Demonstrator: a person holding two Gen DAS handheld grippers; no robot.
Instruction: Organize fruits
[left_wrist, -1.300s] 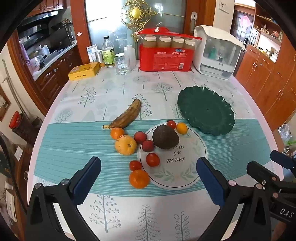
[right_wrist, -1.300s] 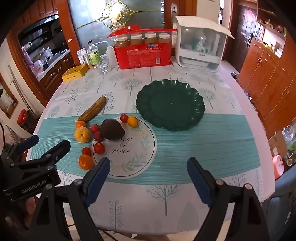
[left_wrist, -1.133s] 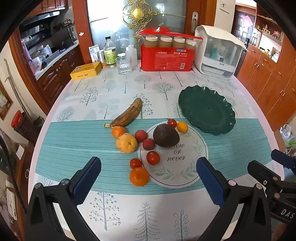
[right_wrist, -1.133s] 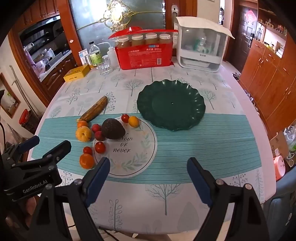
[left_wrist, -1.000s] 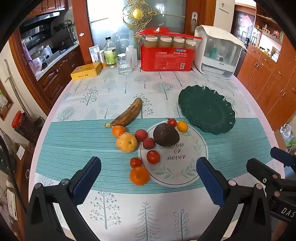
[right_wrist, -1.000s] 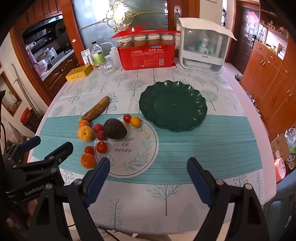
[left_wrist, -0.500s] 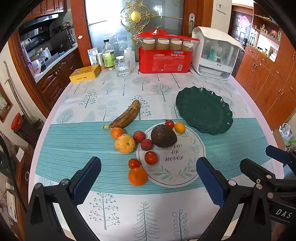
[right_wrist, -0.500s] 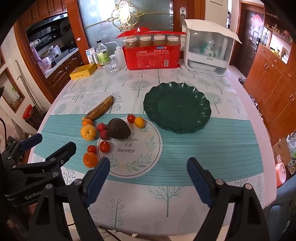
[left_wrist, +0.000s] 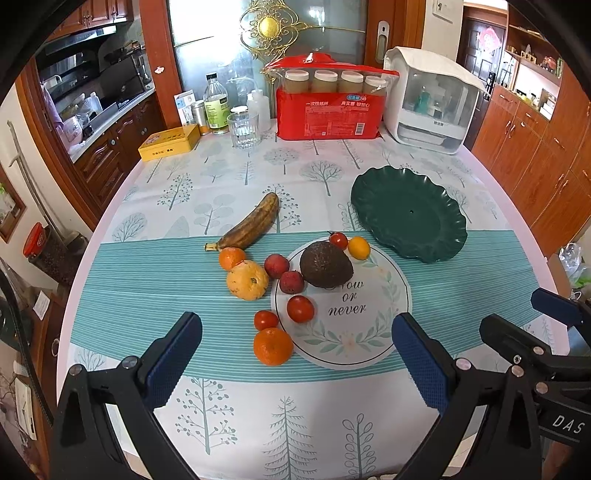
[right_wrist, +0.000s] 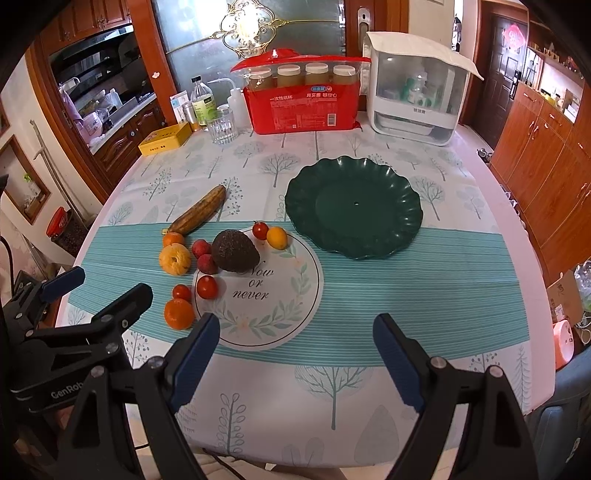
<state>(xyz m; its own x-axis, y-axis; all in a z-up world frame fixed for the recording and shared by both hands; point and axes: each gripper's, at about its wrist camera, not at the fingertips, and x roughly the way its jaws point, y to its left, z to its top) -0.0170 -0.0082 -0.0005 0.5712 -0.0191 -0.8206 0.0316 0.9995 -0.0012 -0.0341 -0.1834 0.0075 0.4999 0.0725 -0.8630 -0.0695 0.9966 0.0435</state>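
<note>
Fruits lie loose mid-table: a brown banana (left_wrist: 253, 222), a dark avocado (left_wrist: 325, 264) on a round white mat (left_wrist: 354, 314), an orange (left_wrist: 272, 346), a yellow bumpy fruit (left_wrist: 246, 279), two small tomatoes (left_wrist: 300, 308), red lychee-like fruits and a small yellow fruit (left_wrist: 359, 247). An empty dark green scalloped plate (right_wrist: 354, 206) sits right of them. My left gripper (left_wrist: 295, 354) hovers open above the near table edge, in front of the orange. My right gripper (right_wrist: 295, 347) is open too, over the mat's near edge, holding nothing.
Along the far edge stand a red pack of paper cups (left_wrist: 328, 103), a white box appliance (left_wrist: 430, 99), a glass (left_wrist: 243, 129), bottles and a yellow tin (left_wrist: 170, 142). Wooden cabinets flank the table on both sides.
Both grippers have drifted slightly forward and tilted a bit, so the fruits sit a little lower in view. Nothing on the table moved; both stay open.
</note>
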